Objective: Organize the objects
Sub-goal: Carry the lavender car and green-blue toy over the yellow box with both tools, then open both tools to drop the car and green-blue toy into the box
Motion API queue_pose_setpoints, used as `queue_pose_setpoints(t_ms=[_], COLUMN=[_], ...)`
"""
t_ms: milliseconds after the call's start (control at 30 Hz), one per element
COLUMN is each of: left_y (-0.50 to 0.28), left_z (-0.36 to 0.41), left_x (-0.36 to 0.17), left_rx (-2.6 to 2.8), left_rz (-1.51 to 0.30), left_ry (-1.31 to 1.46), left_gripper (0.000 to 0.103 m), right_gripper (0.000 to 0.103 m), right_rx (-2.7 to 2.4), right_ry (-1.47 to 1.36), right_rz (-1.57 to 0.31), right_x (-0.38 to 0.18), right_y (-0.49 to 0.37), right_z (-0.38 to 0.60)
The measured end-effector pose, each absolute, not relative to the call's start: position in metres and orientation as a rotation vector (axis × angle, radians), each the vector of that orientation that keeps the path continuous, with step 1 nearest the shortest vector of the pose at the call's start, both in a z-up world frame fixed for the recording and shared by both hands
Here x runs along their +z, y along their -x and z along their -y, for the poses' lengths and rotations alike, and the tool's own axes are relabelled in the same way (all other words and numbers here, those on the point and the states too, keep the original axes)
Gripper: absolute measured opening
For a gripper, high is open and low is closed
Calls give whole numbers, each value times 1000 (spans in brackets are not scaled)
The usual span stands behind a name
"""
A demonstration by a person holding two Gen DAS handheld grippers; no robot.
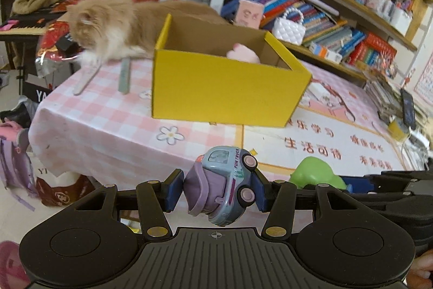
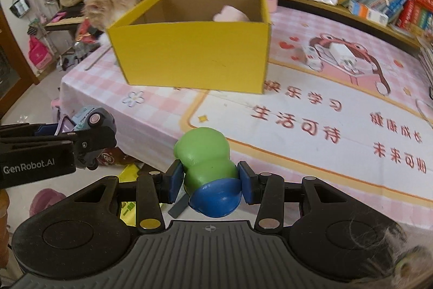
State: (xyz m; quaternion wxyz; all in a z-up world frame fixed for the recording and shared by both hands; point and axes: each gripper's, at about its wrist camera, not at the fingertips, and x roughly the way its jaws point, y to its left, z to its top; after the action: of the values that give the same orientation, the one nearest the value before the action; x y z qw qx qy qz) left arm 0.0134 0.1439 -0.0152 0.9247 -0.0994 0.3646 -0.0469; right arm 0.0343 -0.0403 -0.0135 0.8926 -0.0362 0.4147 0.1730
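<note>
"FUN TRUCK" runs along the side of the toy truck (image 1: 224,186). "GenRobot.AI" is printed in white on the black body of the left hand-held gripper (image 2: 81,138). The mat (image 2: 338,132) on the desk carries large red Chinese characters, 生活可待 among them.

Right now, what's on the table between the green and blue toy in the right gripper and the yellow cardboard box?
Only bare pink printed tablecloth lies between the green and blue toy and the yellow cardboard box, as the right wrist view shows.
</note>
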Motion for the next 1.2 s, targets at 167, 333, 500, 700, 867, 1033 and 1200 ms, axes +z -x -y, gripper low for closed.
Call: queue_pose_setpoints(t_ms=[167,333,500,700,867,1033,1200], left_y=[-15,-25,-40,-67,-98,-126,-148], left_z=[-158,-163,-167,-165,-159,-156,-155], left_x=[-3,8,19,47,59,52,43], left_rx=[-82,-92,-81,-79,-63,-29,2], left_rz=[-700,-651,-616,-525,-474,-494,-520], left_ry=[229,217,236,221,185,178,169], left_gripper=[52,52,52,52,52,52,52], right_gripper=[40,40,40,40,40,40,40], right_rx=[355,342,333,339,367,394,415], right_ry=[78,72,58,42,23,62,97], right_rz=[-833,-786,-746,-661,-611,-597,-606], right_x=[-3,13,26,47,62,62,53], right_y=[-39,-50,-66,-93,-125,-154,-178], right_z=[32,30,32,34,32,28,25])
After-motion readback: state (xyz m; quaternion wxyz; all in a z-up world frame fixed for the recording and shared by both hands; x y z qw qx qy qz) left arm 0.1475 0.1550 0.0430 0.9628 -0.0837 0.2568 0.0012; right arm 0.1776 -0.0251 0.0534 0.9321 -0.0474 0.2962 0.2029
